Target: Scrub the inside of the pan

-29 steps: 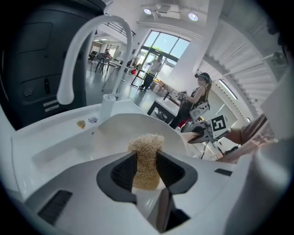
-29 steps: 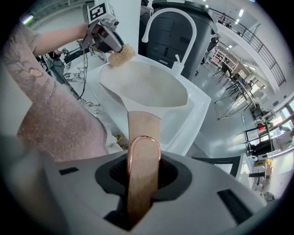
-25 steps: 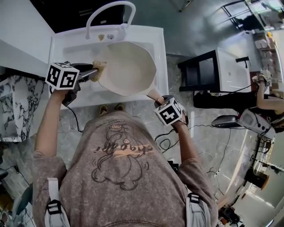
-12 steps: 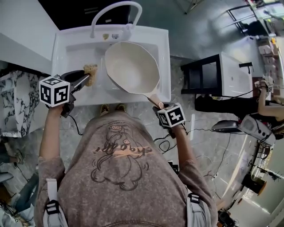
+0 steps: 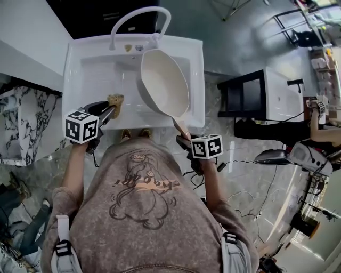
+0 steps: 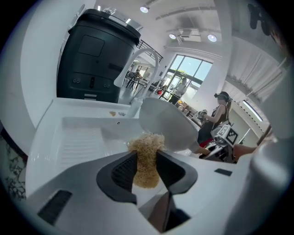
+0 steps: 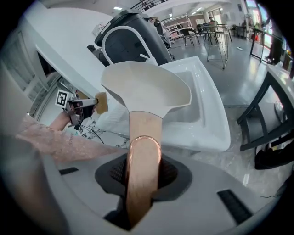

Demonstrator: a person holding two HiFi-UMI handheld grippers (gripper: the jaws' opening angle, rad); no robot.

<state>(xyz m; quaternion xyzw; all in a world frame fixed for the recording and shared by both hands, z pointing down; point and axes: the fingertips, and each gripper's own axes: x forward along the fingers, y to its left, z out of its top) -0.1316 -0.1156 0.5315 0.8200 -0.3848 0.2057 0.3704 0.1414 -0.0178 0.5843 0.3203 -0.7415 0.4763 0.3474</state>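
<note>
The white sink [image 5: 93,72] takes up most of the space in front of the person, with its curved faucet [image 5: 139,16] rising from the back edge. The cream pan [image 5: 164,82] is held up on a tilt over the right half of the basin. Its bowl reaches toward the back edge near the faucet, and its open inside is turned up and to the left. Its handle [image 5: 180,127] slants down across the front edge toward the person.

The right gripper [image 5: 185,139] sits just outside the sink's front edge, near the front right corner. In the right gripper view the jaws are drawn in tight on both sides of the copper-coloured handle [image 7: 143,151]. The handle runs straight out between them to the pan [image 7: 144,89], so this gripper [image 7: 142,172] alone carries the pan.

The left gripper [image 5: 111,110] hangs over the front edge of the sink, left of the middle. In the left gripper view its jaws are closed to a narrow gap, pinching a tan, stringy scrubber [image 6: 146,151] between the pads. The upper part of the pad sticks out past the tips of the gripper [image 6: 145,158].

From above, the scrubber [image 5: 114,101] sits over the front of the basin, left of the pan and clear of its rim with open sink between them. It is not touching the pan's inside.
</note>
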